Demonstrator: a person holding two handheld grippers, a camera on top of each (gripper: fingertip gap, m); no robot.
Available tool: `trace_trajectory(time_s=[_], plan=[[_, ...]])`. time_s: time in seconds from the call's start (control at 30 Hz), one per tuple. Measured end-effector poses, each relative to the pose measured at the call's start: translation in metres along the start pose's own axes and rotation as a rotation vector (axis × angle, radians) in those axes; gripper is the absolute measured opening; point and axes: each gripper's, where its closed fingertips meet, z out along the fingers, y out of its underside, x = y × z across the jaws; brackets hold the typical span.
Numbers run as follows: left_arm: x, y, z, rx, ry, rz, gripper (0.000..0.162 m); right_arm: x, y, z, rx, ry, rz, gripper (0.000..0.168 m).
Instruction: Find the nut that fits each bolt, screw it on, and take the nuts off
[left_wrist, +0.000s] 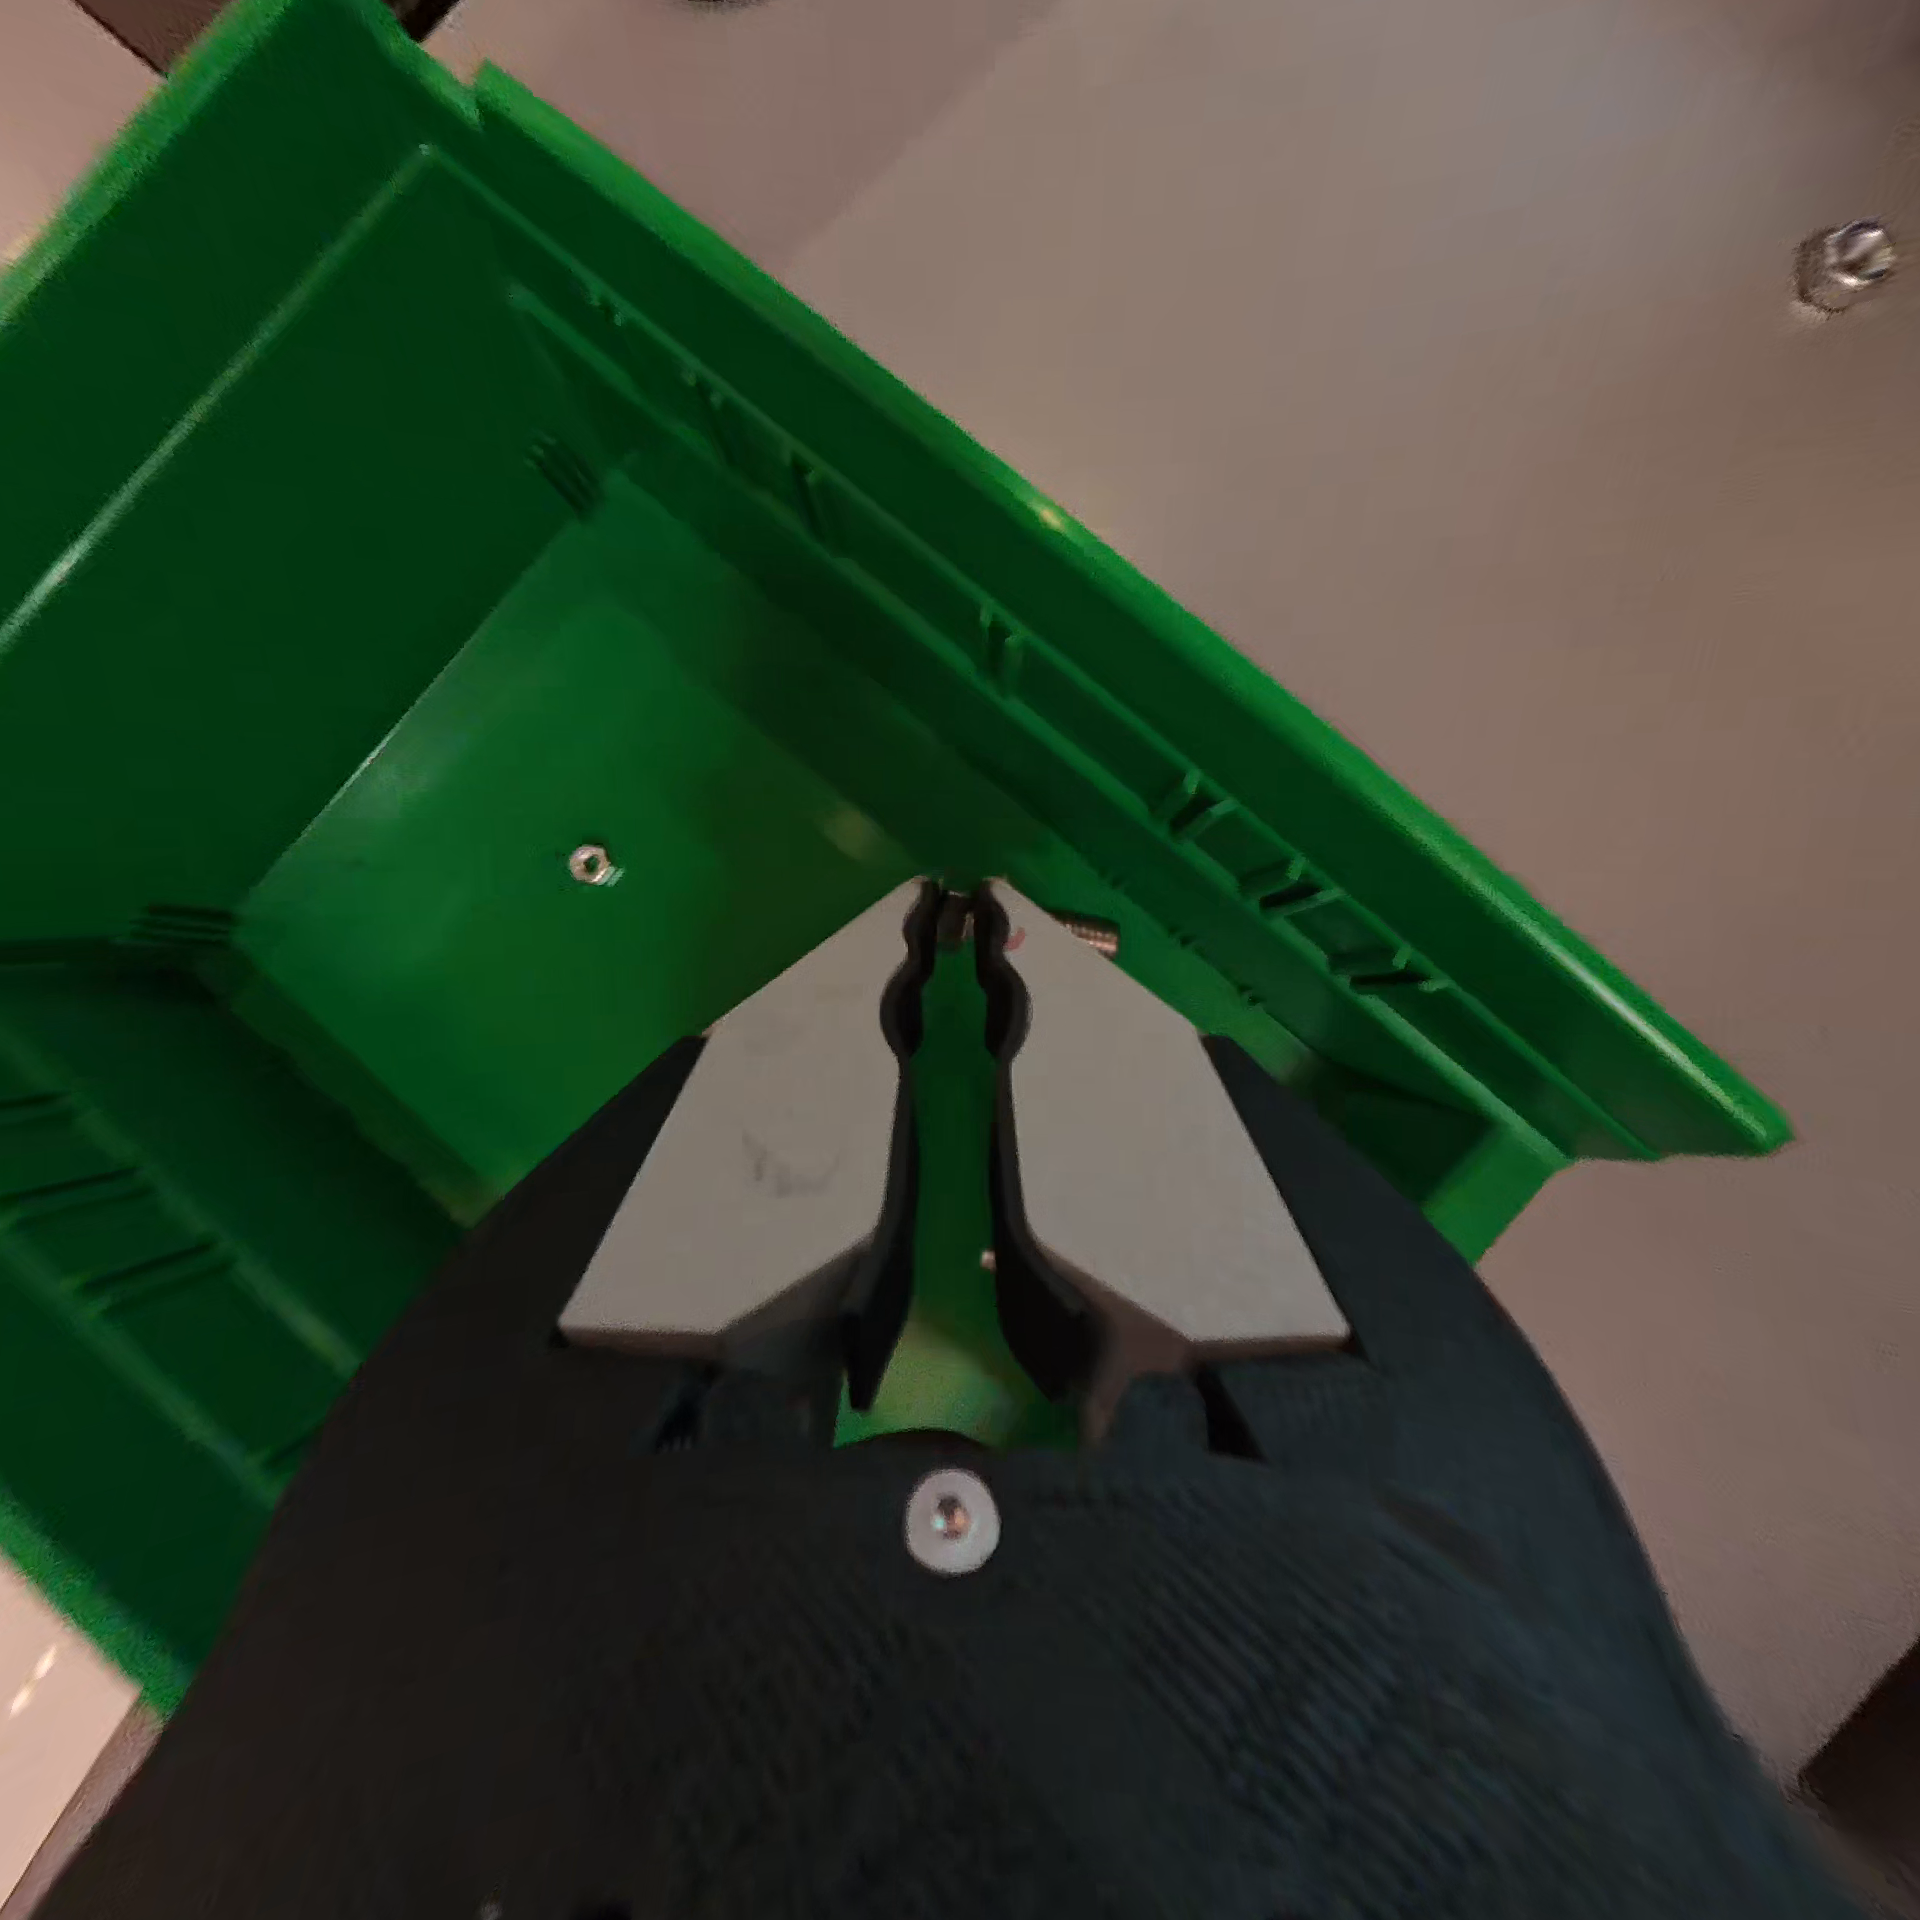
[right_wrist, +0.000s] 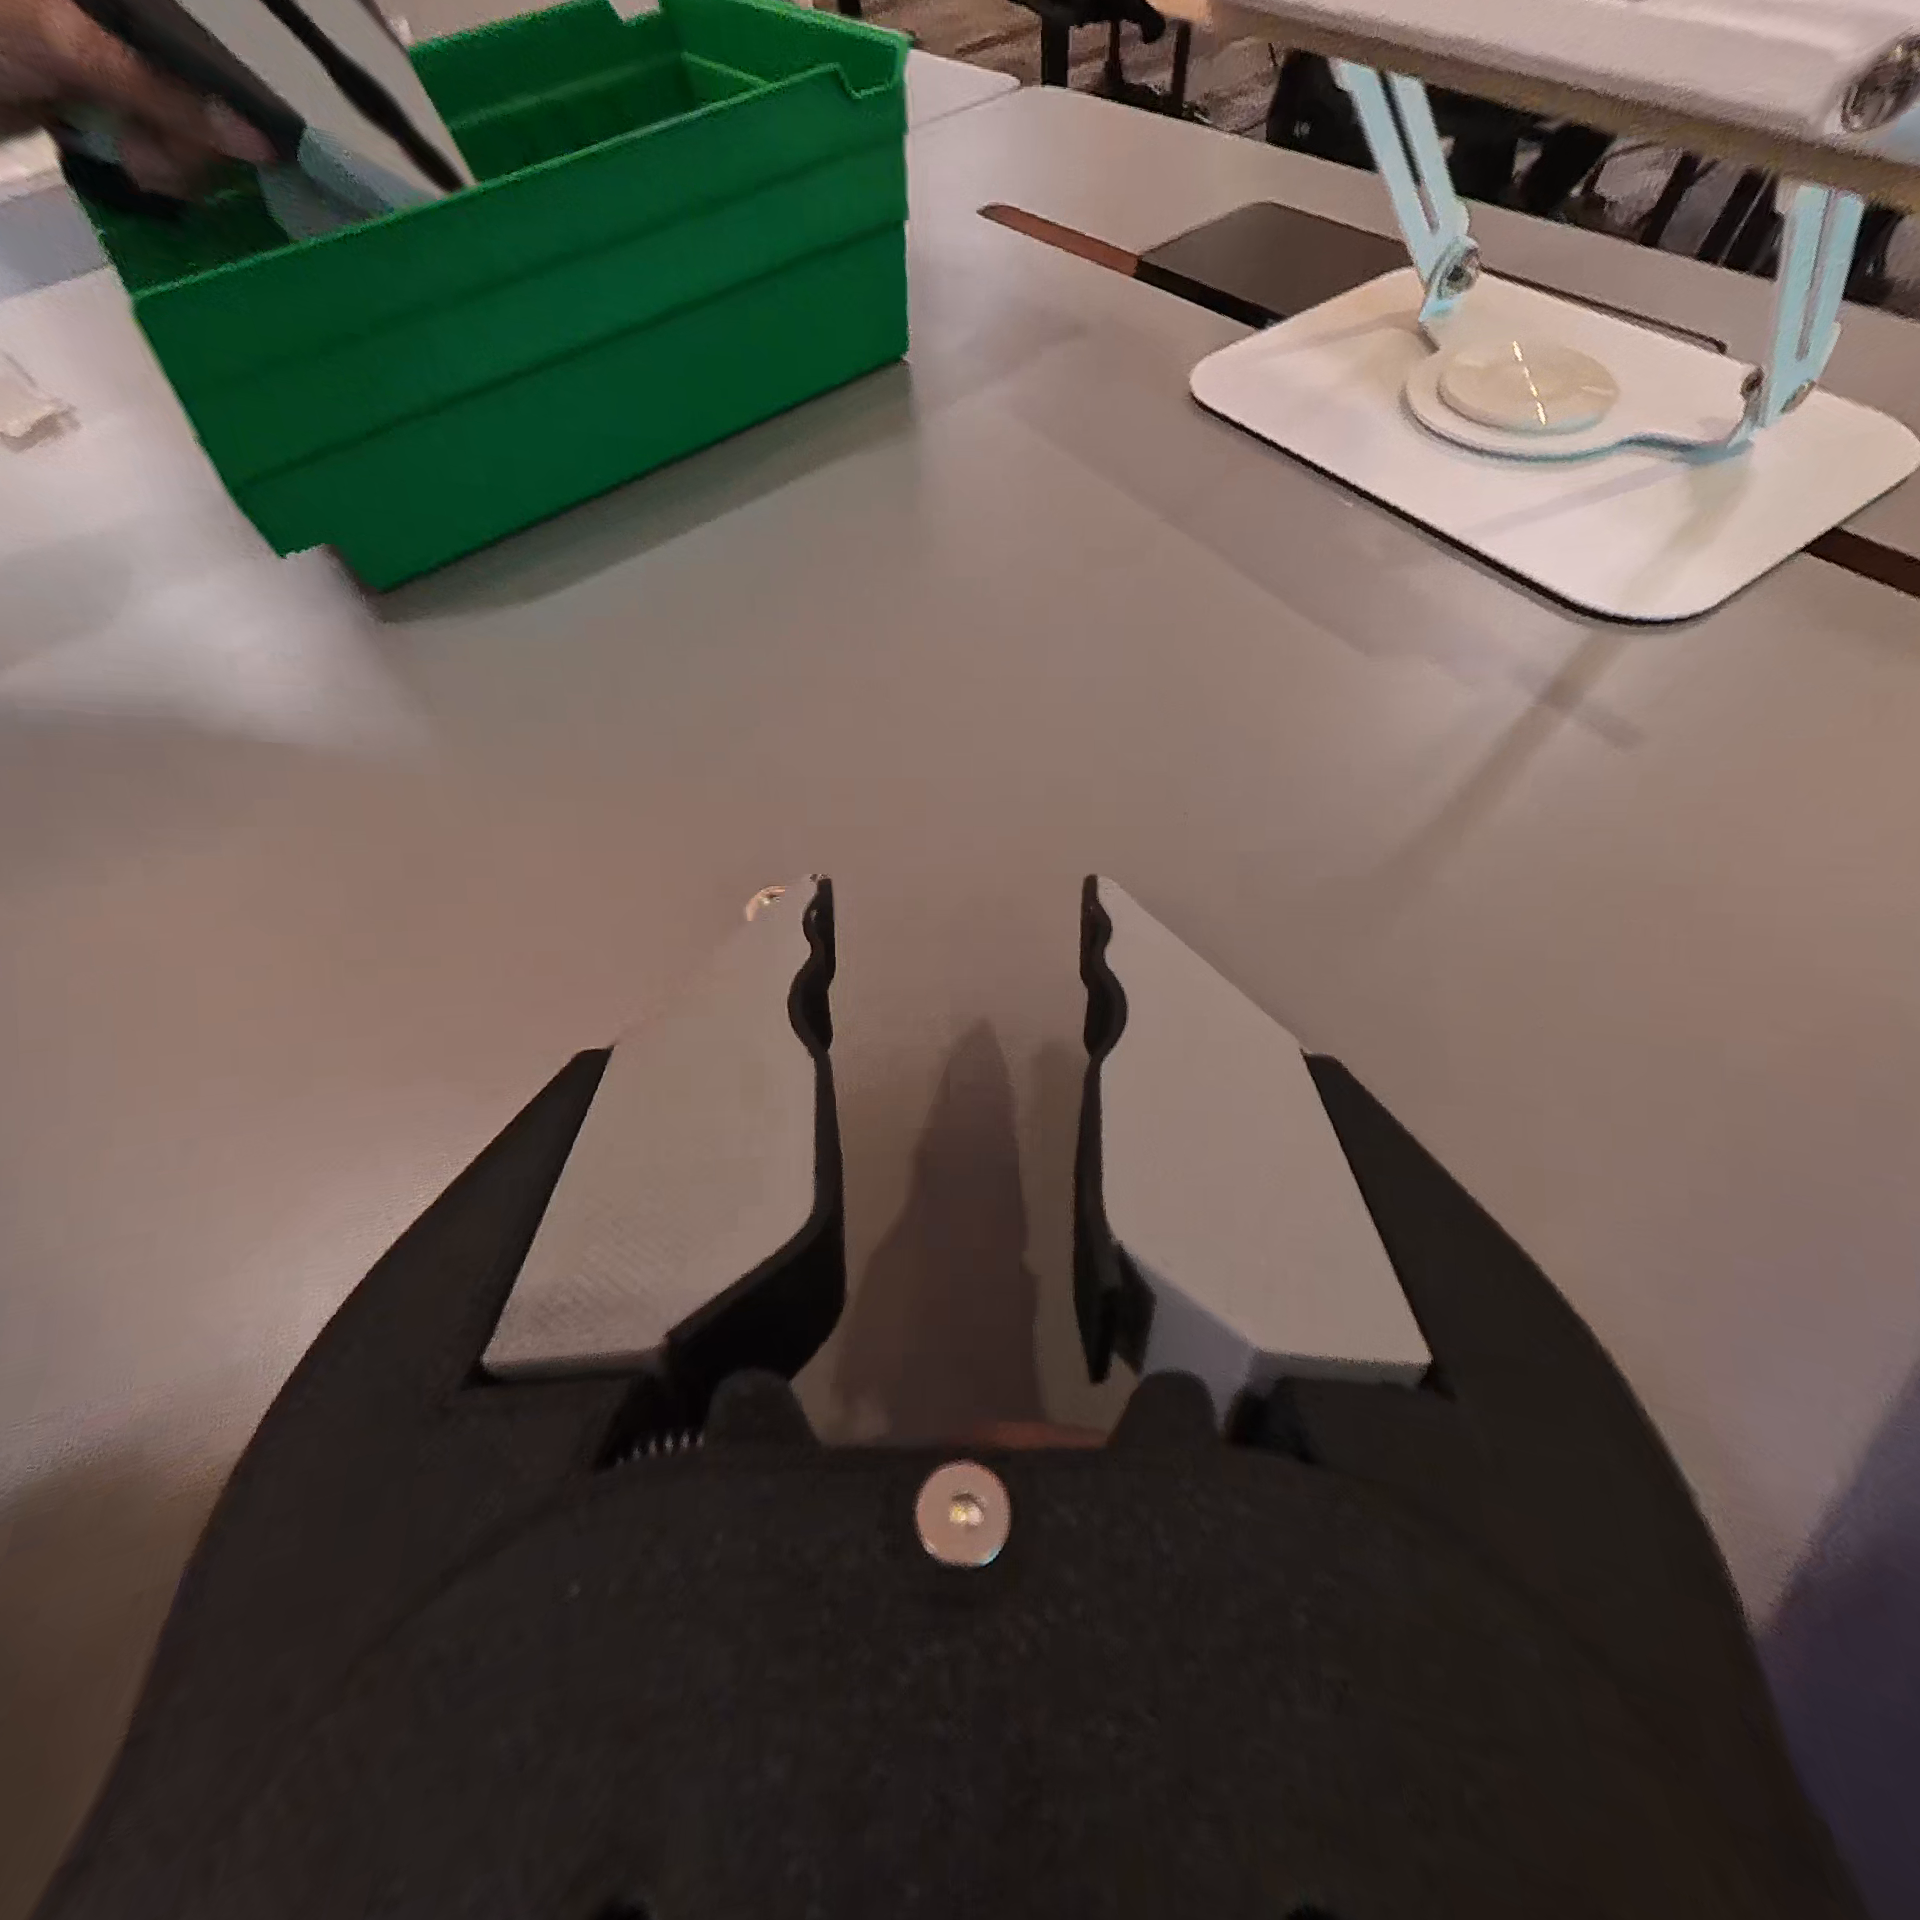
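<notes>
In the left wrist view my left gripper (left_wrist: 951, 914) reaches down into the green bin (left_wrist: 416, 520), and its fingertips are closed on a small silver metal part (left_wrist: 950, 921); I cannot tell whether it is a nut or a bolt. A small nut (left_wrist: 592, 863) lies on the bin floor to the left. A short threaded bolt (left_wrist: 1091, 932) lies just right of the fingertips. A larger nut (left_wrist: 1847, 266) lies on the table outside the bin. My right gripper (right_wrist: 956, 894) is open and empty above the grey table (right_wrist: 1039, 675). The right wrist view shows the left gripper (right_wrist: 312, 125) inside the bin (right_wrist: 540, 343).
A white stand base (right_wrist: 1558, 457) with pale blue legs sits at the right on the table. A dark strip (right_wrist: 1195, 265) runs across the table behind it. A hand (right_wrist: 114, 114) holds the left gripper at the upper left. The grippers' ends are close to 35 cm from one another. The left gripper is farther from the larger nut (left_wrist: 1847, 266), some 30 cm, than the right, some 7 cm.
</notes>
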Motion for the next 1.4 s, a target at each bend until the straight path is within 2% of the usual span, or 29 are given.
trace_trajectory(time_s=[0.23,0.37,0.47,0.53,0.63,0.73,0.8,0.87,1.03,1.07,1.1,1.13,1.3,1.4], plan=[[-0.003,-0.006,-0.023,-0.001,-0.106,-0.038,0.004,-0.018,-0.013,-0.011,0.042,-0.006,-0.085,0.044],[0.015,-0.043,-0.056,0.136,-0.127,-0.025,0.004,-0.028,-0.019,-0.013,0.074,-0.044,-0.078,0.045],[0.077,-0.096,-0.069,0.318,0.024,0.042,0.004,-0.049,-0.03,-0.017,0.143,-0.128,-0.088,0.047],[0.13,-0.127,-0.064,0.408,0.14,0.106,0.004,-0.069,-0.045,-0.026,0.236,-0.167,-0.178,0.047],[0.199,-0.16,-0.042,0.519,0.319,0.111,0.004,-0.096,-0.061,-0.042,0.36,-0.154,-0.355,0.04],[0.23,-0.179,-0.015,0.595,0.409,0.027,0.004,-0.098,-0.065,-0.048,0.385,-0.082,-0.397,0.047],[0.239,-0.189,-0.004,0.659,0.481,-0.071,0.004,-0.091,-0.062,-0.048,0.376,-0.015,-0.454,0.046],[0.243,-0.194,0.003,0.706,0.542,-0.158,0.004,-0.082,-0.062,-0.049,0.373,0.086,-0.54,0.041],[0.262,-0.192,0.023,0.683,0.602,-0.193,0.004,-0.081,-0.062,-0.044,0.365,0.157,-0.594,0.033],[0.263,-0.192,0.025,0.683,0.598,-0.2,0.004,-0.081,-0.062,-0.044,0.362,0.167,-0.605,0.025],[0.263,-0.192,0.027,0.685,0.595,-0.202,0.004,-0.081,-0.061,-0.044,0.357,0.168,-0.612,0.013],[0.262,-0.191,0.027,0.69,0.596,-0.209,0.004,-0.079,-0.061,-0.044,0.353,0.173,-0.612,0.011],[0.258,-0.186,0.032,0.694,0.594,-0.232,0.004,-0.078,-0.058,-0.04,0.32,0.148,-0.572,0.008],[0.249,-0.181,0.033,0.729,0.541,-0.133,0.008,-0.075,-0.052,-0.035,0.282,0.042,-0.434,0.007]])
